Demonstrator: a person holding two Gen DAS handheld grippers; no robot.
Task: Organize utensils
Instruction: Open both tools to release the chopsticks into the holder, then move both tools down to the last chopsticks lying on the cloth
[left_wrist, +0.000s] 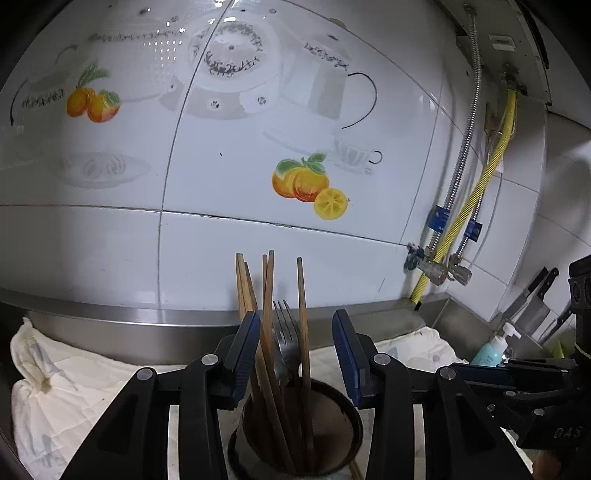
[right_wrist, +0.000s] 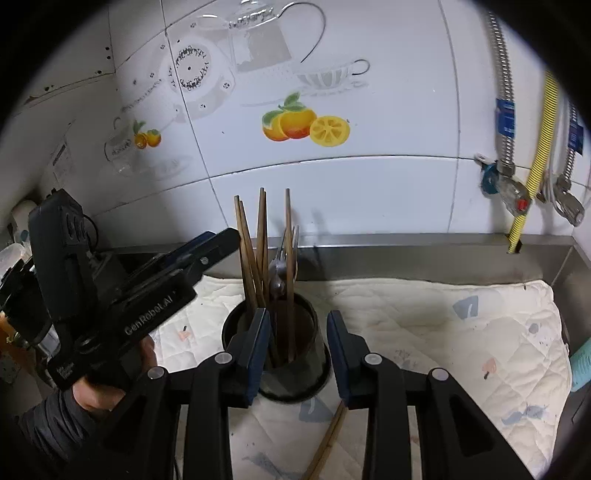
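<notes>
A dark round cup stands on a white quilted cloth and holds several wooden chopsticks and a metal fork, all upright. My left gripper is open just above the cup's near rim, with the utensils showing between its blue pads. One chopstick leans close to the left pad. In the right wrist view the same cup sits between the pads of my open right gripper, which holds nothing. The left gripper reaches in from the left there. One loose chopstick lies on the cloth beside the cup.
A steel ledge and a tiled wall rise right behind the cup. Hoses and valves hang at the right corner. Knives and a pump bottle stand far right. A person's hand holds the left gripper.
</notes>
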